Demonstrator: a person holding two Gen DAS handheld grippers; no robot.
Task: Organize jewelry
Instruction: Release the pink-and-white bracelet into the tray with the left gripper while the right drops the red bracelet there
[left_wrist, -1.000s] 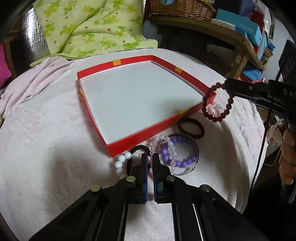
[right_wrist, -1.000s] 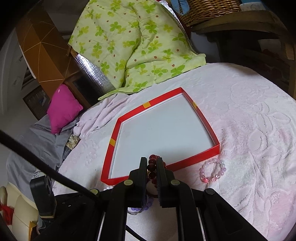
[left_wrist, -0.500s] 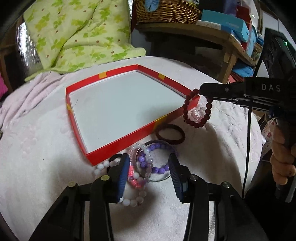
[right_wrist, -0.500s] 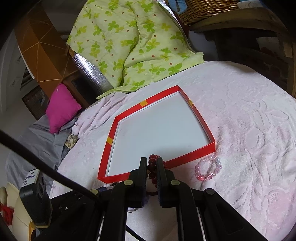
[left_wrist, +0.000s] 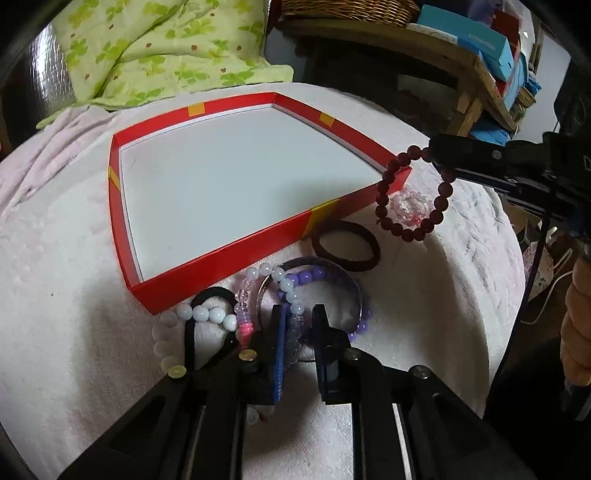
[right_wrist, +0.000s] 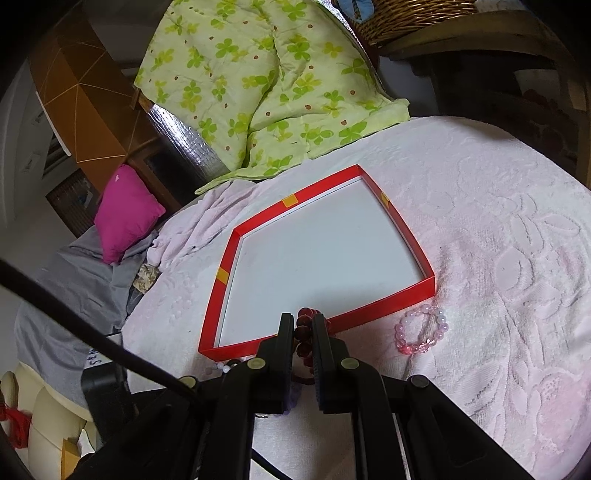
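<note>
A shallow red tray (left_wrist: 258, 236) (right_wrist: 369, 312) with a white floor lies on the pink cloth. My right gripper (right_wrist: 303, 325) is shut on a dark red bead bracelet (left_wrist: 384, 206) (right_wrist: 303, 330), which hangs above the tray's right corner. My left gripper (left_wrist: 298, 317) has its fingers closed around a strand of clear and white beads (left_wrist: 293, 321) in a pile with a purple bead bracelet (left_wrist: 314, 275), a metal bangle (left_wrist: 354, 291) and a white bead bracelet (left_wrist: 207, 314). A pink bead bracelet (right_wrist: 421, 334) (left_wrist: 410, 206) lies beside the tray.
A brown hair tie (left_wrist: 345, 245) lies by the tray's near right corner, a black hair tie (left_wrist: 207, 295) by the near wall. A green quilt (right_wrist: 266, 92) lies behind the table. A wooden shelf (left_wrist: 443, 55) with boxes stands at the back right.
My left gripper opened, came down over the bead pile and closed around the clear bead strand. The right gripper carried the dark red bracelet slightly toward the tray.
</note>
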